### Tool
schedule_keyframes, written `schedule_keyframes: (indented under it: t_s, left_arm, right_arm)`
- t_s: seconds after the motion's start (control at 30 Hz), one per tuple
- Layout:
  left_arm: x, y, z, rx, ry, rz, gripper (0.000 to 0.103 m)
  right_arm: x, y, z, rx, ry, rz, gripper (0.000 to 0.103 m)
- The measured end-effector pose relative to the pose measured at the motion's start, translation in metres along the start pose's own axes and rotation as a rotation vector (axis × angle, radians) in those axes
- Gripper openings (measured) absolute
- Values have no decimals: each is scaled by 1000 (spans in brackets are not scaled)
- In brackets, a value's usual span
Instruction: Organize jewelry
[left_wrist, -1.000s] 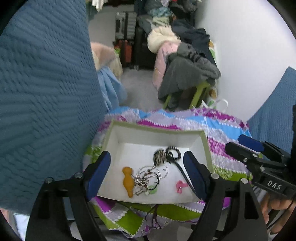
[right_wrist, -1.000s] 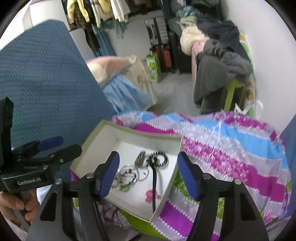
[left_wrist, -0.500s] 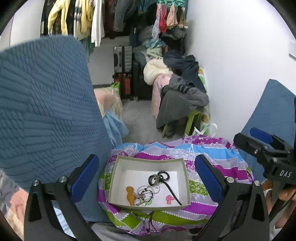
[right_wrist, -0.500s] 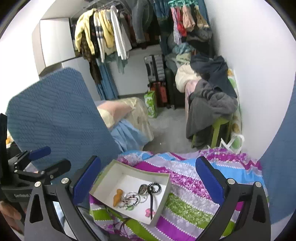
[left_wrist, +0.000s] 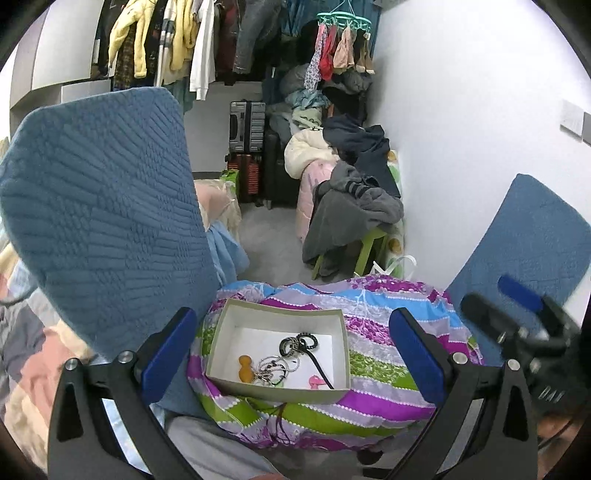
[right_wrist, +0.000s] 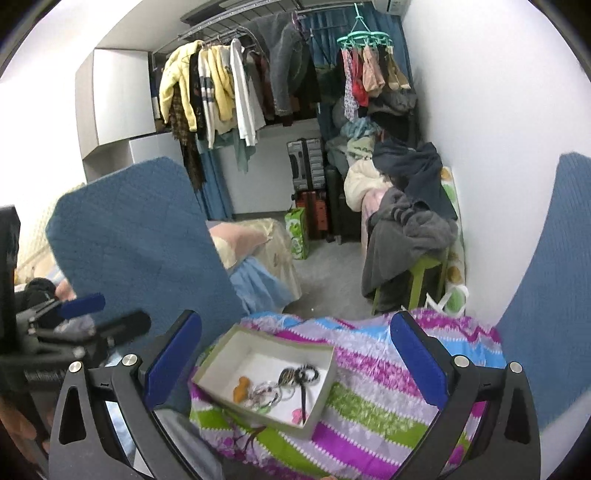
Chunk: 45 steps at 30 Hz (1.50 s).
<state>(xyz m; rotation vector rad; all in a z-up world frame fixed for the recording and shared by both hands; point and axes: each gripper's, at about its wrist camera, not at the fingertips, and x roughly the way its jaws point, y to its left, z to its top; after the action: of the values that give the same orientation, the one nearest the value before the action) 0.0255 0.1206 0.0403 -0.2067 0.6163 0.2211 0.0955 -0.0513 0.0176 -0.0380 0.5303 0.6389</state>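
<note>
A shallow white box with a greenish rim rests on a bundle of striped purple, green and blue blanket. In it lie an orange pendant, a tangle of silver chains and rings, a black beaded bracelet, a black cord and a small pink piece. My left gripper hangs well above and short of the box, open and empty. My right gripper hangs the same way over the box, also open and empty. Each shows in the other's view: the right gripper, the left gripper.
A tall blue quilted cushion stands close on the left, another on the right by the white wall. Beyond the blanket are a green stool heaped with clothes, suitcases and a rail of hanging clothes.
Both grippers have risen and drawn back from the box, which now looks smaller and lower. Their jaws have spread wider. Neither lifted anything out of the box.
</note>
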Motion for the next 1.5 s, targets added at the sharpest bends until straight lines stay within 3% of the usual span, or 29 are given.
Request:
schedule_keyframes:
  t_s: [0.5,0.7,1.5]
  left_arm:
    - [1,4,-36,-7,60,63,103]
    - [6,12,-47,-36,85,13,103]
    - [26,11,-70,-20,161,30,103]
  right_arm:
    - [-3,-6,-45,14,89,-52,103]
    - [4,-4,-60,11,123,-56,103]
    - [24,-5,-86,15,197,-96,103]
